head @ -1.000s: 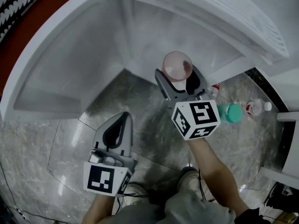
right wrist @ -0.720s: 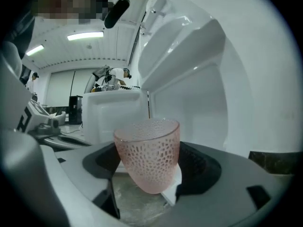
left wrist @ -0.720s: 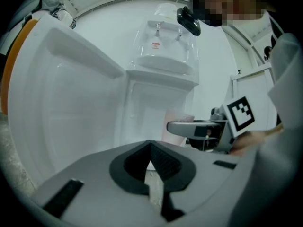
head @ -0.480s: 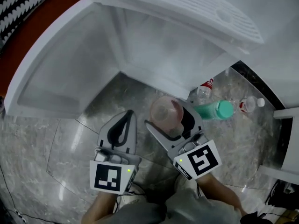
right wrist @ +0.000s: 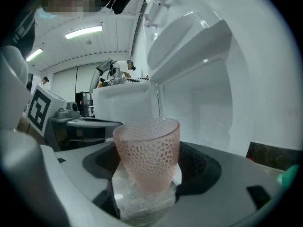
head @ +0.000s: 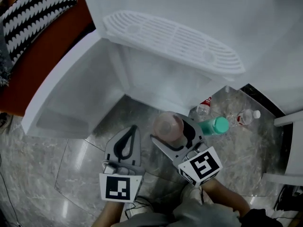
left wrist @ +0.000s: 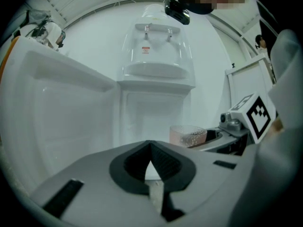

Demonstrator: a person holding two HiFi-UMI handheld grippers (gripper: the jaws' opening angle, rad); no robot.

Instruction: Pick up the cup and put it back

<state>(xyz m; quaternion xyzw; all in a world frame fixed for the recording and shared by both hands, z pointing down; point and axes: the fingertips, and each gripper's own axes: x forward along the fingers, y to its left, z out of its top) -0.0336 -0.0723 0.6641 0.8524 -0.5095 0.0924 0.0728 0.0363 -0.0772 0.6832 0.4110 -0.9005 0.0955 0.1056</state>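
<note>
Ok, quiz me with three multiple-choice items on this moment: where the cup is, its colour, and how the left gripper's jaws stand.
1. Where is the cup?
A. inside the open cabinet
B. between the jaws of the right gripper
C. on the floor beside the bottles

2. What colour is the cup?
A. green
B. blue
C. pink

3. How do the jaws of the left gripper stand?
A. together, with nothing between them
B. wide apart
C. shut on the cup

Answers:
1 B, the right gripper view shows the jaws closed on its base.
2 C, its dimpled wall is translucent pink.
3 A, the left gripper view shows the jaws meeting with nothing held.
</note>
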